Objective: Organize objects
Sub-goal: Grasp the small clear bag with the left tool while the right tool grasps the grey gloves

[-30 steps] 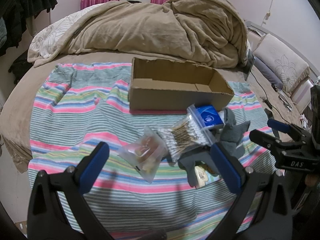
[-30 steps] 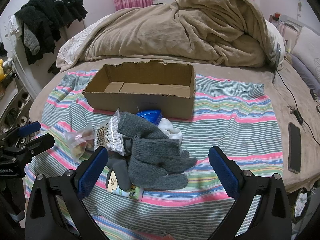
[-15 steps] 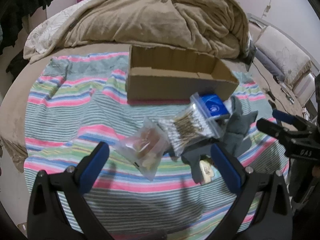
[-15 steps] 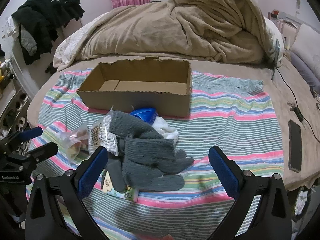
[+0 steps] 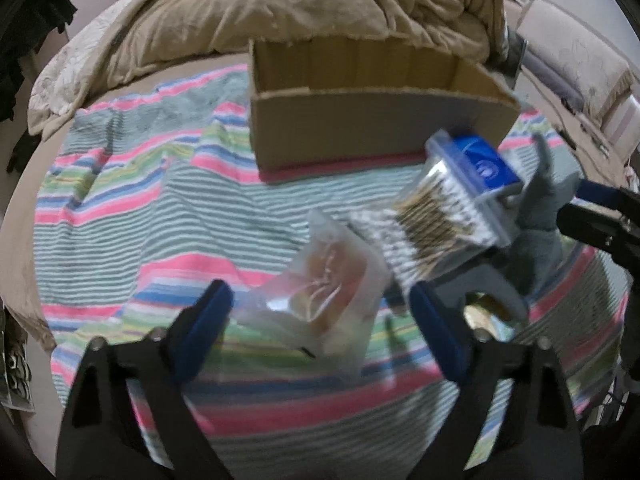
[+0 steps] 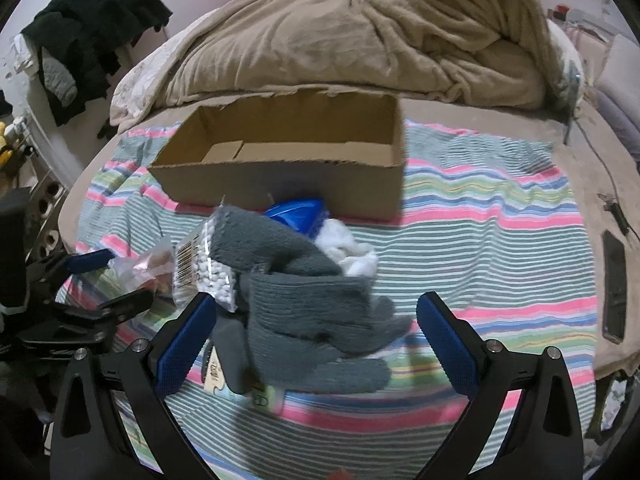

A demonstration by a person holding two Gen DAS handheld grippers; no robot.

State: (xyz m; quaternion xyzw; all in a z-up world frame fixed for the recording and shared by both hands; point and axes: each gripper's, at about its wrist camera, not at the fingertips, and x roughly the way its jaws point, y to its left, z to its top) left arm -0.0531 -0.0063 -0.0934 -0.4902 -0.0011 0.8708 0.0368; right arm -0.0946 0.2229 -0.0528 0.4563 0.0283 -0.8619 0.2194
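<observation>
An open cardboard box (image 5: 372, 128) (image 6: 288, 184) stands on a striped blanket (image 5: 140, 208). In front of it lies a pile: a clear bag of brownish items (image 5: 324, 296), a bag of cotton swabs (image 5: 432, 224) with a blue label (image 5: 484, 164), grey gloves (image 6: 308, 308) (image 5: 544, 216), white cotton (image 6: 352, 252) and a small card (image 6: 216, 372). My left gripper (image 5: 320, 328) is open, its blue pads either side of the clear bag. My right gripper (image 6: 312, 340) is open around the grey gloves.
A tan duvet (image 6: 360, 40) is heaped behind the box. A black phone (image 6: 614, 284) and a cable (image 6: 600, 168) lie on the bed at the right. Dark clothes (image 6: 92, 36) hang at the left. Pillows (image 5: 576, 56) are at the far right.
Both grippers have moved forward and down toward the pile. The left now frames the clear bag; the right now frames the gloves. Both stay open.
</observation>
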